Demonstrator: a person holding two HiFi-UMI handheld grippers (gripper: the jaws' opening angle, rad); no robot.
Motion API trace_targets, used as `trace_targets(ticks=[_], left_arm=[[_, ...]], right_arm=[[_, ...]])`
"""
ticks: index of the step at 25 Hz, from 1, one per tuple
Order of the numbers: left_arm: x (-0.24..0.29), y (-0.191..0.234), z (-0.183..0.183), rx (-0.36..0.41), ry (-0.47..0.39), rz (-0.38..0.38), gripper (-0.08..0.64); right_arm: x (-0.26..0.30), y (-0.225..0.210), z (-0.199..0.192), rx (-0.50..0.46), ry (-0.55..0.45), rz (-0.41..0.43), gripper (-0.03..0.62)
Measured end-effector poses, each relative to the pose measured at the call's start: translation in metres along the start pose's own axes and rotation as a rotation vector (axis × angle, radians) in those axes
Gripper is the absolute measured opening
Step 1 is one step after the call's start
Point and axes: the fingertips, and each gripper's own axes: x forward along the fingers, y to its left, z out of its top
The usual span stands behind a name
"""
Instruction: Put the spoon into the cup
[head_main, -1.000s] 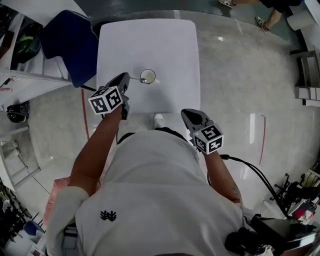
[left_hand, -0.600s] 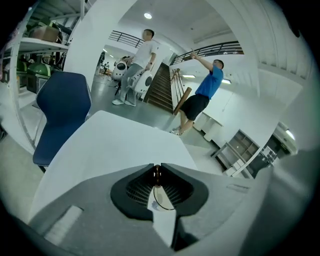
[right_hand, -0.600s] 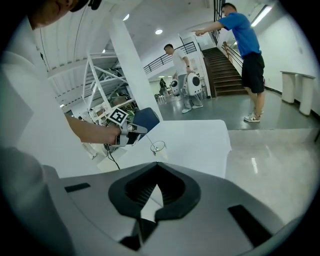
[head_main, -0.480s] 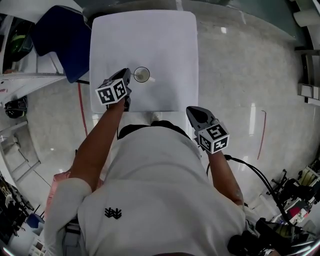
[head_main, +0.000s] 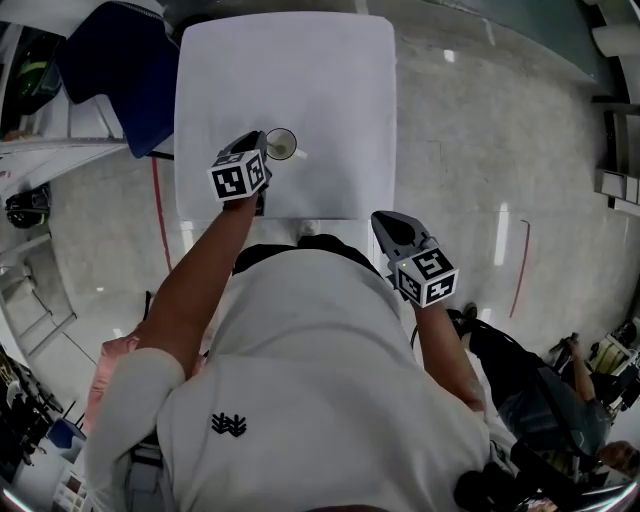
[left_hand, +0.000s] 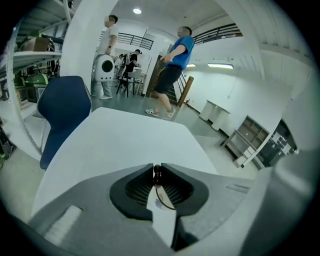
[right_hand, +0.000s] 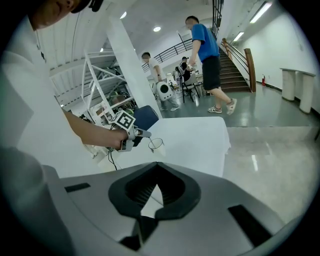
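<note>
One cup (head_main: 281, 145) midway between table (head_main: 330, 70) edges

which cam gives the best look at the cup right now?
Head view: the cup sits unblocked on the white table, rim seen from above, beside the left gripper. Right gripper view shows the cup small and side-on. Left gripper view: I can't make it out behind that gripper's body.

A white rounded-corner square table (head_main: 300, 70) carries one clear glass cup (head_main: 281, 145), standing near the table's near edge, left of its middle.
</note>
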Motion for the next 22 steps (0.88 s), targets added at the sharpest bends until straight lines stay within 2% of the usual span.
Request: trace_targets(ticks=[3, 7, 11, 18, 22], left_arm=[[0.002, -0.001, -0.002, 0.016, 0.005, 0.0, 0.054], [-0.005, -0.004, 0.002, 0.029, -0.005, -0.006, 0.11], [-0.021, -0.002, 0.008, 0.046, -0.03, -0.012, 0.126], [-0.079, 0.013, 0.009, 0.053, -0.075, -0.021, 0.126], [-0.119, 0.02, 0.005, 0.083, -0.1, -0.06, 0.123]], right_arm=[[0.003, 0.002, 0.002, -0.006, -0.003, 0.006, 0.009], [0.004, 0.006, 0.002, -0.013, -0.004, 0.018, 0.009], [0.008, 0.015, 0.003, -0.026, -0.013, 0.034, 0.009], [0.016, 0.051, 0.007, -0.064, -0.024, 0.073, 0.009], [0.026, 0.076, 0.012, -0.094, -0.041, 0.091, 0.009]])
